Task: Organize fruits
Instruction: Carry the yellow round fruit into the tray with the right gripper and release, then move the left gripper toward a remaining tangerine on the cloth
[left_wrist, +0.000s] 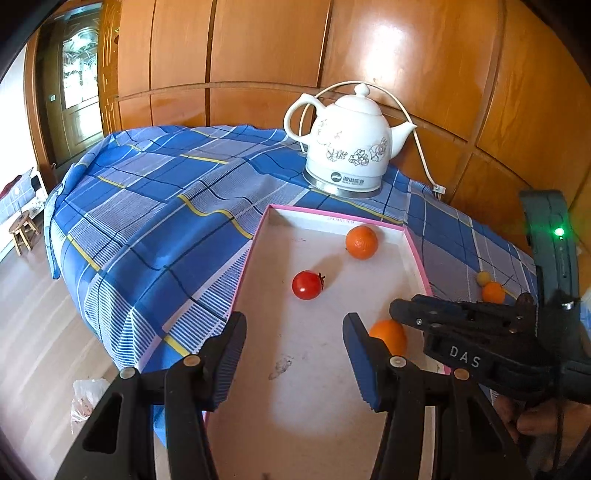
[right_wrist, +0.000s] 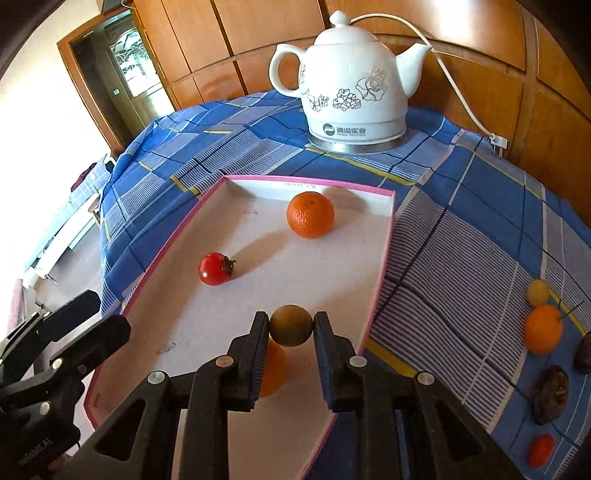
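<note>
Right gripper (right_wrist: 291, 332): jaws pinching a small brownish-green fruit (right_wrist: 291, 329), one pad on each side, held above the near end of the tray (right_wrist: 384, 236); whether it's clear of the tray floor is hard to call from here.
Left gripper (left_wrist: 293, 354): jaws spread, nothing between them, hanging over the tray's near end.
Tray: pink-rimmed, white inside, lying on the blue checked cloth (left_wrist: 155, 206) that covers the bench.
Near orange (left_wrist: 389, 336): in the tray, just outside the left gripper's right jaw and directly under the right gripper's left jaw.
Tomato (right_wrist: 215, 268): red, in the tray ahead and left of the right gripper's jaws.
Far orange (right_wrist: 310, 214): near the tray's far wall, straight ahead of those jaws.
Loose fruit: a small orange (right_wrist: 543, 328) with a yellowish fruit (right_wrist: 538, 292) touching it, out on the cloth well to the right of the jaws.
Kettle (left_wrist: 347, 147): white, flowered, standing beyond the tray.
</note>
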